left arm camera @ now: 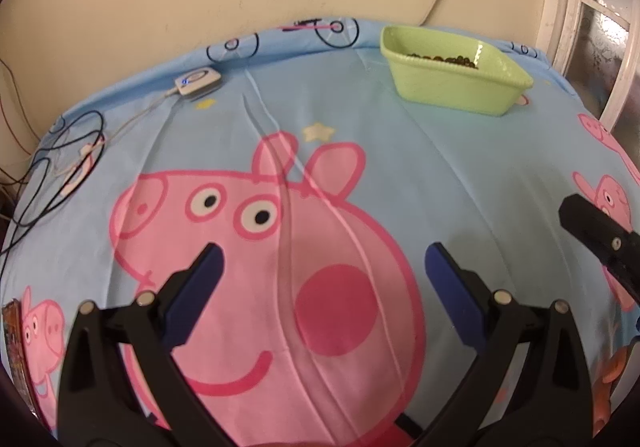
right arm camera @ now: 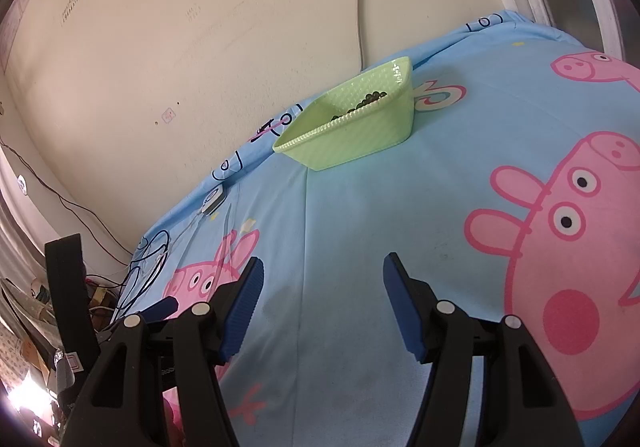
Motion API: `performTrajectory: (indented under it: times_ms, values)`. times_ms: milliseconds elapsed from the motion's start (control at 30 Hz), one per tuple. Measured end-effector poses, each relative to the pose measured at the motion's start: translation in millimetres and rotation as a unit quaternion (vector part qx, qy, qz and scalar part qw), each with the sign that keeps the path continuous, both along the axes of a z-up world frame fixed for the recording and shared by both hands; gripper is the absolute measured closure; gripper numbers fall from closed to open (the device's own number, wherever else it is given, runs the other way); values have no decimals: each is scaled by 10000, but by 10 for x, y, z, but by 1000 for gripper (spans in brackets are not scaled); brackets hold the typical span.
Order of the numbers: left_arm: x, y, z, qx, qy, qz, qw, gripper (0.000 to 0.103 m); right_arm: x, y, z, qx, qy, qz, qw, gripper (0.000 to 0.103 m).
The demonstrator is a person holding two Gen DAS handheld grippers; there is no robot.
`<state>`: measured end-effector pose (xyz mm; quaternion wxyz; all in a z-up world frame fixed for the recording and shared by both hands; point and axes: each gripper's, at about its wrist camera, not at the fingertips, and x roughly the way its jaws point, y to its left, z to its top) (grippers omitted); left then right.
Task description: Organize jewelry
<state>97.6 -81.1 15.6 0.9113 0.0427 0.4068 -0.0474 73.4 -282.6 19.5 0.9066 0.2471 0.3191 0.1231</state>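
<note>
Blue-padded left gripper [left arm camera: 322, 279] and right gripper [right arm camera: 322, 311] hover with jaws apart, empty, over the cartoon-print sheet [left arm camera: 460, 175]. Green plastic tray [left arm camera: 452, 87], near the far wall edge, already holds the dark bead string [left arm camera: 442, 59], apparently for storage; bare cloth between leaves approach room.

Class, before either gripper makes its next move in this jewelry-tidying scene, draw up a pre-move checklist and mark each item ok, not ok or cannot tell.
1. Left gripper open, nothing between its pads: ok.
2. Right gripper open and empty: ok.
3. Green basket upright on the cloth: ok.
4. Dark beads inside the basket: ok.
5. Loose jewelry left on the blue cloth: cannot tell; none visible.
6. Black cables apart from both grippers: ok.
</note>
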Motion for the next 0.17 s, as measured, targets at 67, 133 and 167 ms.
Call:
performTrajectory:
  times_ms: [67,133,167]
  values:
    - [14,18,-10,-42,46,32,10000,6,4,3,-1,0,3,1,10000,65]
    - [15,28,-12,-72,66,46,9999,6,1,2,0,1,0,0,10000,65]
    - [18,26,-12,-72,68,40,9999,6,-2,2,-1,1,-2,0,10000,65]
